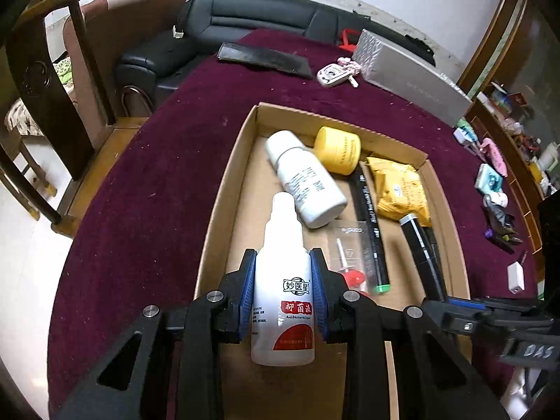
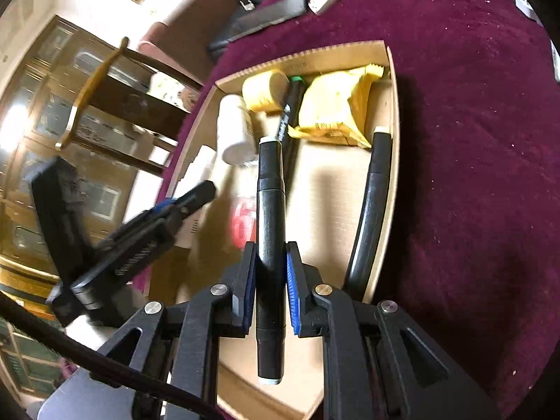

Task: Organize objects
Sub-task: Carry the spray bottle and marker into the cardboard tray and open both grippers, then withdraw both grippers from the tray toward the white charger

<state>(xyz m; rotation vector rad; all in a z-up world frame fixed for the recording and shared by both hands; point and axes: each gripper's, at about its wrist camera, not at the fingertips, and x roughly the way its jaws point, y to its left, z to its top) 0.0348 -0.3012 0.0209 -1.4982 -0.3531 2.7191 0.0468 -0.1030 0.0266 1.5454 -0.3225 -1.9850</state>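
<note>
Both grippers loaded over the cardboard tray (image 1: 224, 189); each held thing lies lengthwise along its fingers.

The left gripper (image 1: 282, 259) clamps a white dropper bottle (image 1: 282, 301), nozzle pointing forward above the tray's near left floor; the right gripper (image 2: 269, 255) pinches a black marker (image 2: 268, 245), parallel to another black marker (image 2: 371, 224) lying against the right wall; bare cardboard lies below both; the tray rests on a maroon cloth (image 1: 147, 182), with a black sofa (image 1: 245, 17) beyond.

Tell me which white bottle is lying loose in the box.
The plain white bottle beside the yellow jar; the red-labelled bottle is held in the left claw.
</note>
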